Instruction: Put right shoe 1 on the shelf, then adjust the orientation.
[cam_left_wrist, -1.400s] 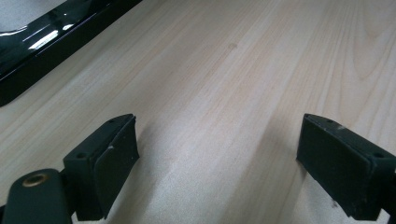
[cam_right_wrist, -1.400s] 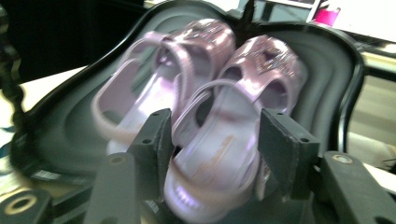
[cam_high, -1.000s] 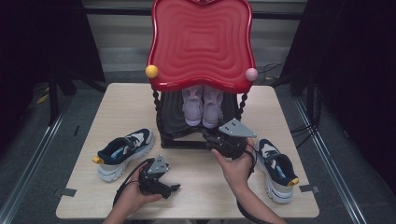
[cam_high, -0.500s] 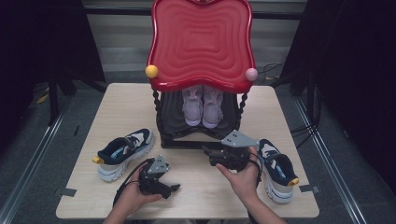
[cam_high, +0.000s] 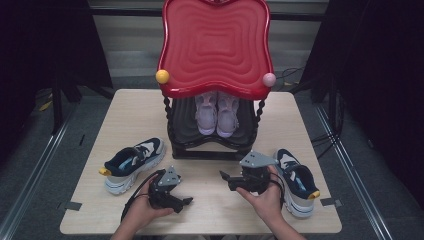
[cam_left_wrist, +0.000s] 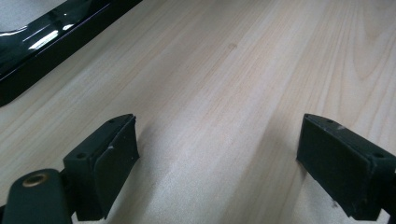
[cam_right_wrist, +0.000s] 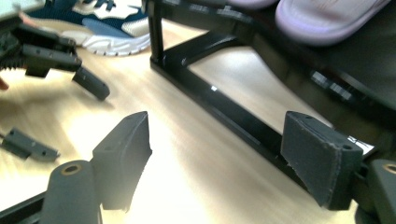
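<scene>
High view: the right gripper (cam_high: 225, 179) rests on the desk (cam_high: 320, 140), its jaws just opened wide and empty, navy sneaker (cam_high: 296, 181) just beside it; left gripper (cam_high: 186, 201) gapes empty.

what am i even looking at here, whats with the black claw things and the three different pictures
A person sits at a wooden table holding a two-jaw gripper in each hand: the left gripper and the right gripper. One picture looks down from above; the other two come from cameras riding on each gripper, looking along its black jaws. Both grippers are open and hold nothing; the right one's jaws have just been opening. A red-topped shoe rack holds pale pink shoes. One navy sneaker lies left, another navy sneaker lies right.
</scene>
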